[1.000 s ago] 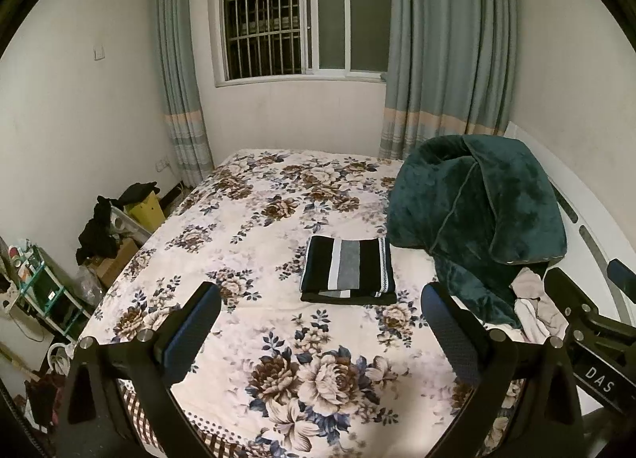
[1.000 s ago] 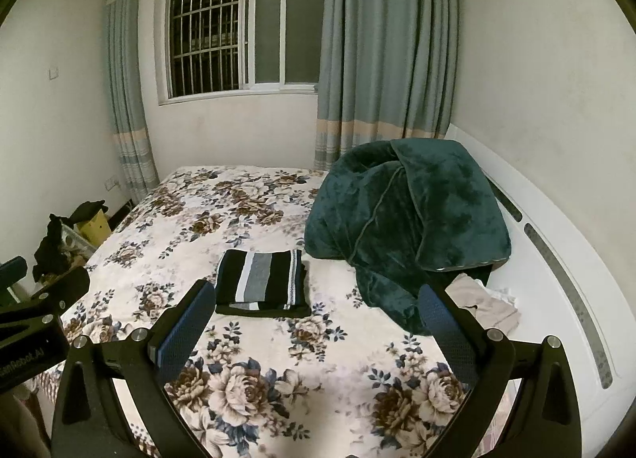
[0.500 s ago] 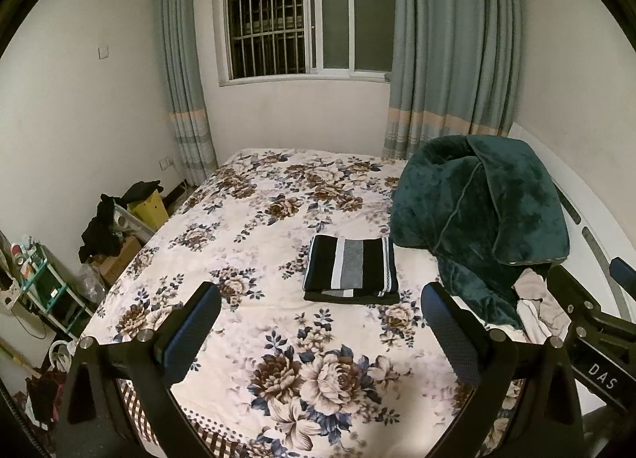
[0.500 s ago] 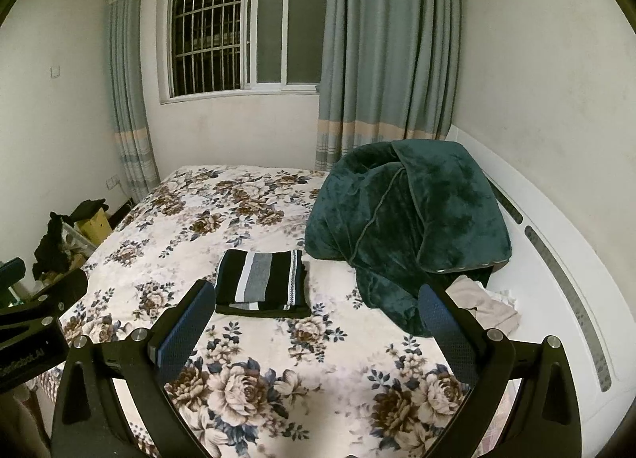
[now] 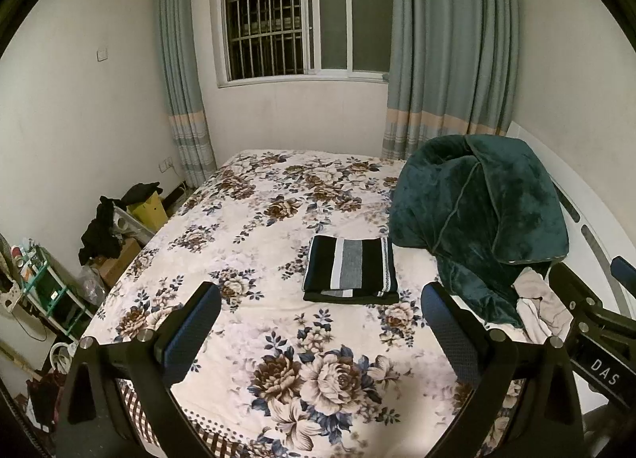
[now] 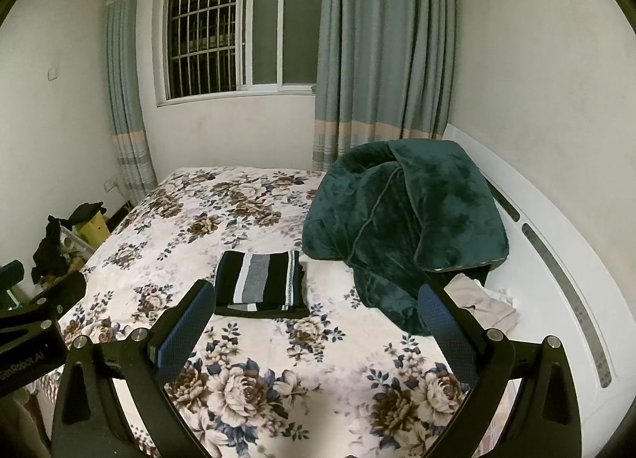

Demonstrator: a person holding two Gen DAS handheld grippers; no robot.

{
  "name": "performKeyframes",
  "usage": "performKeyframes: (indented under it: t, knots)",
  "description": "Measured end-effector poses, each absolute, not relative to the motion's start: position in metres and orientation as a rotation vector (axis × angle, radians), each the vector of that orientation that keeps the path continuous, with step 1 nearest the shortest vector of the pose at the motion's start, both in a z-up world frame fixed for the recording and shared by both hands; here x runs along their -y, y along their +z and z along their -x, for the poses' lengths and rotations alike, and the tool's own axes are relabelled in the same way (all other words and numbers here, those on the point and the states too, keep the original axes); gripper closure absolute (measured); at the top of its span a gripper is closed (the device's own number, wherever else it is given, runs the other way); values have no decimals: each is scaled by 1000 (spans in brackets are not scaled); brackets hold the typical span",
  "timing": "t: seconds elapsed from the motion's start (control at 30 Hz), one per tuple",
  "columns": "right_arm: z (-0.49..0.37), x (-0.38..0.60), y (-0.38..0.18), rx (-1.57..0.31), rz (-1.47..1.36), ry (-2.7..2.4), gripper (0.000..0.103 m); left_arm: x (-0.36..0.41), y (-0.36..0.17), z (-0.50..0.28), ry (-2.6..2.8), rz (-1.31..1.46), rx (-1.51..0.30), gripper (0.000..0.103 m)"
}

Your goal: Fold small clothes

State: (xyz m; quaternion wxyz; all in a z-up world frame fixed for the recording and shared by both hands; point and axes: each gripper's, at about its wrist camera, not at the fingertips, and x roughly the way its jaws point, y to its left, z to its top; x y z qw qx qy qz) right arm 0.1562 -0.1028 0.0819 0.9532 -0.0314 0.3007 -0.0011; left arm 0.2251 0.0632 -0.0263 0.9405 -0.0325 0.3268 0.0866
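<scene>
The left claw and the right claw are both spread wide and hold nothing. Past them, a folded striped cloth lies flat on the flowery bed, just beside a green blanket. Only the left view shows the green shelf by the wall.
</scene>
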Motion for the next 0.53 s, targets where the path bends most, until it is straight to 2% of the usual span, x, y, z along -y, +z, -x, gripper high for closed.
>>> performKeyframes:
  t: [0.53]
  knots:
    - [-152,102,80,-608,59,-10,0,-66,-26,-222,180,63,-660,0]
